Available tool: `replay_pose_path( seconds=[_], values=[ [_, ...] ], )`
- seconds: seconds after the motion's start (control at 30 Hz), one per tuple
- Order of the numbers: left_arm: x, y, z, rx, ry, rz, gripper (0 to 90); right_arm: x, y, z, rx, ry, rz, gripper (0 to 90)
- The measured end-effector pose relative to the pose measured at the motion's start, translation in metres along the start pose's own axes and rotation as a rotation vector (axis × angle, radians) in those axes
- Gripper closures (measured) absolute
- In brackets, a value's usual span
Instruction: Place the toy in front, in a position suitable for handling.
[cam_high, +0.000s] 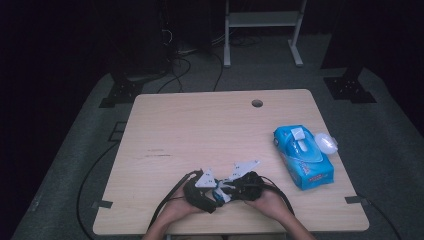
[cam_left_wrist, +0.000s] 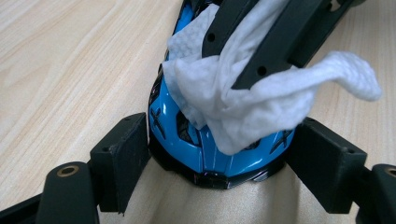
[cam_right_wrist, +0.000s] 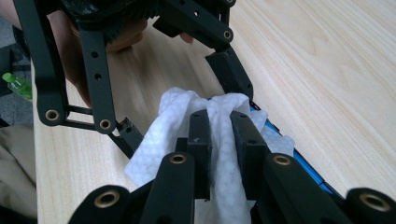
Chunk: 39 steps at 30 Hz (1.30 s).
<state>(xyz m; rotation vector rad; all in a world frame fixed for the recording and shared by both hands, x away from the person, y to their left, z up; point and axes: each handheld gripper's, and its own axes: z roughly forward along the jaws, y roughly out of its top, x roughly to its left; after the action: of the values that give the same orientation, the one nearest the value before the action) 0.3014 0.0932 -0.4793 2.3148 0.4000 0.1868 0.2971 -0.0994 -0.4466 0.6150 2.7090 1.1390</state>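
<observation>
Near the table's (cam_high: 150, 120) front edge, left gripper (cam_left_wrist: 219, 154) fingers clamp the toy car (cam_left_wrist: 205, 149) (right gripper (cam_right_wrist: 219, 135) pinches a wipe (cam_right_wrist: 163, 126))

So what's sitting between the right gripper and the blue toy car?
A white wipe: in the right gripper view, the right gripper pinches it against the blue toy car.

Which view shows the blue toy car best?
Left gripper view: the toy car sits close up between the left tongs, with the wipe draped over it. Right gripper view shows a blue sliver beside the wipe; high view shows a small blue speck.
</observation>
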Motion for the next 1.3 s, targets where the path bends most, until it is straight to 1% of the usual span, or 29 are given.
replay_pose_path(
  seconds=[0.1, 0.13, 0.17, 0.2, 0.3, 0.37, 0.4, 0.43, 0.47, 0.57, 0.6, 0.63, 0.67, 0.73, 0.77, 0.83, 0.87, 0.9, 0.93, 0.97, 1.03, 1.1, 1.13, 1.17, 1.2, 1.27, 1.3],
  values=[
    [-0.001, 0.001, 0.001, -0.002, 0.002, 0.002, 22.9, 0.003, 0.003, 0.006, 0.005, 0.022, -0.005, 79.1],
    [-0.001, 0.001, 0.001, -0.004, 0.002, 0.001, 22.9, 0.007, 0.006, 0.012, 0.009, 0.048, -0.009, 79.1],
    [-0.001, 0.001, 0.001, -0.004, 0.002, 0.001, 22.9, 0.007, 0.006, 0.012, 0.009, 0.048, -0.009, 79.1],
    [-0.001, 0.0, 0.001, -0.006, 0.002, 0.0, 23.0, 0.009, 0.008, 0.017, 0.017, 0.06, -0.026, 79.1],
    [0.0, 0.0, 0.001, -0.005, 0.003, 0.004, 23.0, 0.008, 0.01, 0.016, 0.027, 0.066, -0.029, 79.2],
    [0.0, 0.0, 0.001, -0.01, 0.002, 0.0, 23.0, 0.004, 0.009, 0.011, 0.034, 0.051, -0.03, 79.2],
    [0.0, -0.001, 0.001, -0.012, 0.001, 0.002, 23.0, -0.002, 0.005, 0.004, 0.029, 0.03, -0.022, 79.3],
    [0.0, -0.001, 0.001, -0.012, 0.001, 0.002, 23.0, -0.002, 0.005, 0.004, 0.029, 0.03, -0.022, 79.3],
    [0.0, 0.0, 0.001, -0.012, 0.001, 0.002, 23.0, -0.007, 0.003, -0.002, 0.024, 0.012, 0.005, 79.3],
    [-0.001, 0.0, 0.002, -0.01, 0.002, -0.005, 22.9, -0.006, 0.003, -0.002, 0.024, 0.007, 0.002, 79.4],
    [-0.001, 0.0, 0.001, -0.009, 0.002, -0.005, 22.9, -0.003, 0.004, -0.001, 0.031, 0.005, -0.007, 79.4],
    [-0.001, 0.0, 0.001, -0.008, 0.003, -0.005, 22.9, 0.003, 0.008, 0.007, 0.045, 0.028, -0.039, 79.4],
    [-0.001, 0.0, 0.001, -0.007, 0.003, -0.003, 22.9, 0.003, 0.008, 0.007, 0.045, 0.028, -0.039, 79.4],
    [-0.001, 0.0, 0.001, -0.006, 0.002, -0.002, 22.9, 0.011, 0.012, 0.016, 0.047, 0.035, -0.078, 79.4],
    [-0.001, 0.0, 0.001, -0.006, 0.001, 0.0, 22.9, 0.013, 0.014, 0.019, 0.055, 0.044, -0.083, 79.4],
    [-0.001, 0.0, 0.001, -0.013, 0.004, -0.007, 23.0, 0.011, 0.016, 0.019, 0.066, 0.054, -0.096, 79.5],
    [-0.001, 0.0, 0.001, -0.012, 0.005, -0.005, 23.0, 0.006, 0.015, 0.015, 0.073, 0.057, -0.082, 79.4],
    [-0.001, 0.0, 0.001, -0.01, 0.003, -0.002, 23.0, 0.006, 0.015, 0.015, 0.073, 0.057, -0.082, 79.4],
    [-0.001, 0.0, 0.002, -0.014, 0.003, -0.006, 23.0, 0.0, 0.011, 0.006, 0.071, 0.041, -0.078, 79.5],
    [-0.001, 0.0, 0.002, -0.015, 0.002, -0.005, 23.0, 0.0, 0.011, 0.006, 0.071, 0.041, -0.078, 79.5],
    [-0.001, 0.0, 0.002, -0.016, 0.001, -0.005, 23.0, -0.006, 0.006, -0.003, 0.063, 0.026, -0.052, 79.6],
    [-0.001, 0.0, 0.002, -0.014, 0.005, -0.001, 23.2, -0.01, 0.003, -0.009, 0.049, 0.028, -0.024, 79.8],
    [-0.001, 0.001, 0.003, -0.011, 0.007, -0.003, 23.1, -0.008, 0.003, -0.008, 0.054, 0.011, -0.028, 79.7],
    [-0.001, 0.001, 0.003, -0.011, 0.007, -0.003, 23.1, -0.008, 0.003, -0.008, 0.054, 0.011, -0.028, 79.7],
    [-0.001, 0.001, 0.003, -0.011, 0.008, -0.004, 23.1, -0.005, 0.004, -0.006, 0.056, 0.01, -0.038, 79.7],
    [-0.001, 0.001, 0.002, -0.005, 0.007, 0.002, 23.0, 0.002, 0.006, 0.002, 0.06, 0.033, -0.067, 79.7],
    [-0.001, 0.001, 0.002, -0.008, 0.006, 0.001, 23.0, 0.006, 0.007, 0.005, 0.058, 0.034, -0.08, 79.7]
  ],
)
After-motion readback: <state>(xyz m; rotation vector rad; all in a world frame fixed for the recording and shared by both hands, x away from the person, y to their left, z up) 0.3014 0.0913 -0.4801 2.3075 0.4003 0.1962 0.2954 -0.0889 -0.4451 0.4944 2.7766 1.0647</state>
